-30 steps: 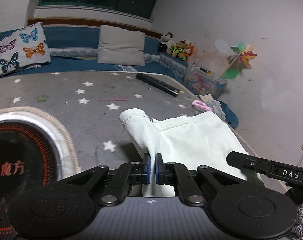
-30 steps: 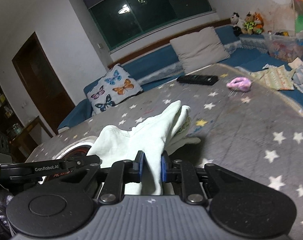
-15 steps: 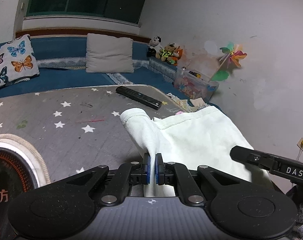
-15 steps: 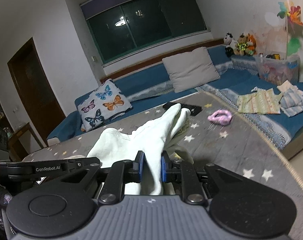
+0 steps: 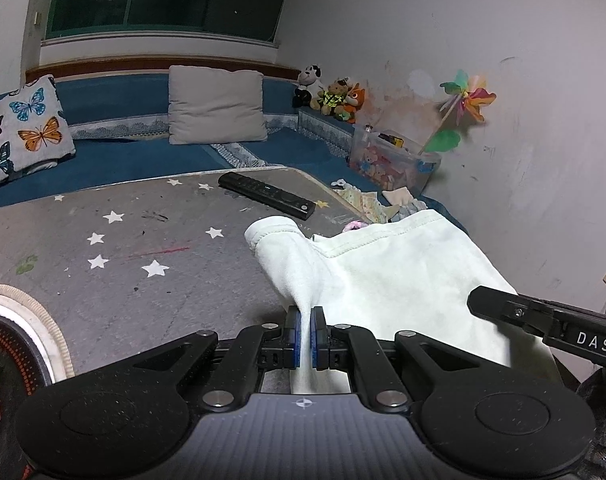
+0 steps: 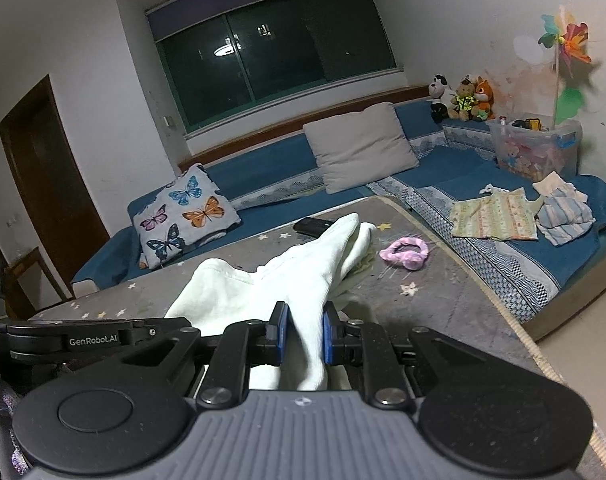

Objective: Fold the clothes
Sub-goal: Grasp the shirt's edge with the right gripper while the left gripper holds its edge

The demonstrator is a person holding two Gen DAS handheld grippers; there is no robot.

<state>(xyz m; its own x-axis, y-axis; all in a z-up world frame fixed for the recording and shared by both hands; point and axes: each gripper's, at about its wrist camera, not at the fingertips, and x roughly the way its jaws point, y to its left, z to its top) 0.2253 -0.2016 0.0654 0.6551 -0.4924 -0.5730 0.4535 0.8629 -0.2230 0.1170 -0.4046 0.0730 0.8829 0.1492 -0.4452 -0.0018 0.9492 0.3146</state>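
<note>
A pale cream garment [image 5: 387, 276] hangs lifted above the grey star-patterned mat [image 5: 115, 248], stretched between both grippers. My left gripper [image 5: 303, 334] is shut on a thin edge of it, blue pads pressed together on the cloth. In the right wrist view the same garment [image 6: 303, 276] runs forward from my right gripper [image 6: 303, 336], which is shut on a thicker bunch of the fabric. The far end of the garment droops toward the mat near a black remote [image 6: 313, 226]. The other gripper's black arm shows at each view's edge.
A black remote [image 5: 267, 194] and a pink hair band [image 6: 405, 254] lie on the mat. A blue sofa [image 6: 271, 160] with a grey cushion [image 6: 359, 146] and butterfly pillow [image 6: 183, 216] runs behind. Folded clothes [image 6: 495, 216] and a toy box [image 6: 537, 148] sit at right. A round rug [image 5: 19, 336] lies left.
Both grippers have risen and pulled back with the garment, so it hangs higher off the mat. The views now show more of the sofa, wall and window. Both grips are unchanged.
</note>
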